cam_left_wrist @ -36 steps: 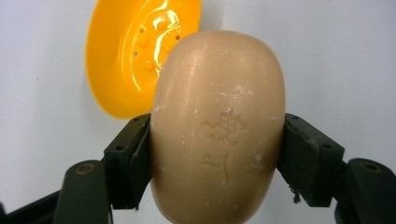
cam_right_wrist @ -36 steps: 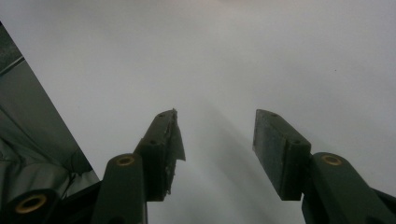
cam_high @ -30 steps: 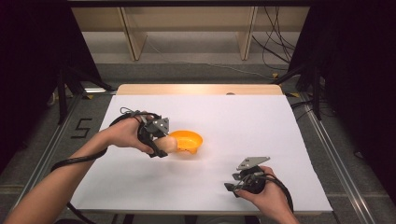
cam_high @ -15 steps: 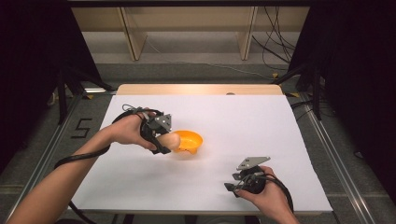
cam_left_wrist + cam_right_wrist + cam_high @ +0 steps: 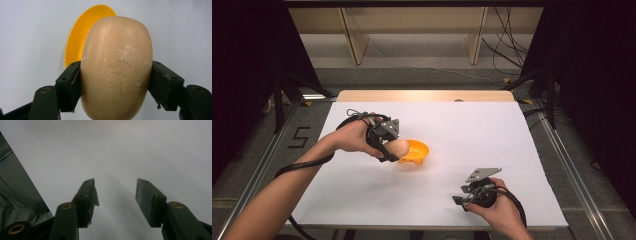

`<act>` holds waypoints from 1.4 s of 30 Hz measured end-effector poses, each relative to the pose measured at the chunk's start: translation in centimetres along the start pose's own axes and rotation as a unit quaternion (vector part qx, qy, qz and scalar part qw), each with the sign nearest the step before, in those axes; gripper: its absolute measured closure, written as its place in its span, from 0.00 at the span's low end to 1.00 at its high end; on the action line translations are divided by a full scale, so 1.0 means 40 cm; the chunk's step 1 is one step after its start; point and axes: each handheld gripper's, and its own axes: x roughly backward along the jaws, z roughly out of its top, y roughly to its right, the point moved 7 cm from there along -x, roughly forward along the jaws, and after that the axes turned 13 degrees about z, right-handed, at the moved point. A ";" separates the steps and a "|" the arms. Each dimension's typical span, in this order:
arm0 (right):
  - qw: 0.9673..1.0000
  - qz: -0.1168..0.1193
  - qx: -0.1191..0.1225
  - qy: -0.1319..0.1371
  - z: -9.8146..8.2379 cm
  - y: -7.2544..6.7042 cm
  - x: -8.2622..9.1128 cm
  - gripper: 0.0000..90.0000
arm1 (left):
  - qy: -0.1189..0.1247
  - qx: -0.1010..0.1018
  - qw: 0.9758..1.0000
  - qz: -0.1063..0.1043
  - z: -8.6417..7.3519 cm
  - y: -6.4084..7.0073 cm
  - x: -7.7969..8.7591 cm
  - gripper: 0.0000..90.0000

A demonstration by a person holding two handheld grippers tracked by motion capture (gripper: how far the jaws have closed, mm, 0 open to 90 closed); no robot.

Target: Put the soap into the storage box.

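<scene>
We see the left gripper (image 5: 388,150) at the left middle of the white table (image 5: 492,135), its fingers (image 5: 68,86) clamped on both sides of a tan bar of soap (image 5: 116,67). The soap is held just over the near-left rim of an orange bowl (image 5: 416,151). The right gripper (image 5: 462,199) rests at the near right, fingers (image 5: 87,200) apart with nothing between them.

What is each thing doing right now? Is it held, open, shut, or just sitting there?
Soap: held, squeezed between the left tool's jaws, just in front of the dish.
Orange dish: sitting on the table, open side up, nothing in it.
Left tool: shut on the soap.
Right tool: open, nothing between its jaws, low over the white table.
</scene>
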 end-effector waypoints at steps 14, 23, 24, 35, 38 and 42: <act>1.000 -0.011 -0.004 -0.009 -0.004 0.005 0.004 0.56 | 0.014 -0.007 1.000 0.007 0.019 -0.013 -0.009 0.35; 1.000 -0.009 0.007 -0.001 0.000 0.010 0.004 0.56 | 0.030 -0.011 0.999 0.014 0.029 -0.021 -0.018 0.35; 1.000 -0.008 0.007 -0.001 -0.001 0.010 0.003 0.56 | 0.033 -0.008 0.999 0.013 0.030 -0.021 -0.020 0.35; 1.000 -0.004 -0.004 -0.004 -0.003 0.005 0.004 0.56 | 0.057 -0.004 0.998 0.021 0.038 -0.032 -0.028 0.35; 1.000 -0.013 0.005 -0.002 -0.002 0.011 0.001 0.56 | 0.064 0.004 0.998 0.023 0.040 -0.033 -0.033 0.35; 1.000 -0.012 0.002 -0.004 -0.004 0.010 0.002 0.56 | 0.073 0.009 0.997 0.024 0.044 -0.035 -0.040 0.35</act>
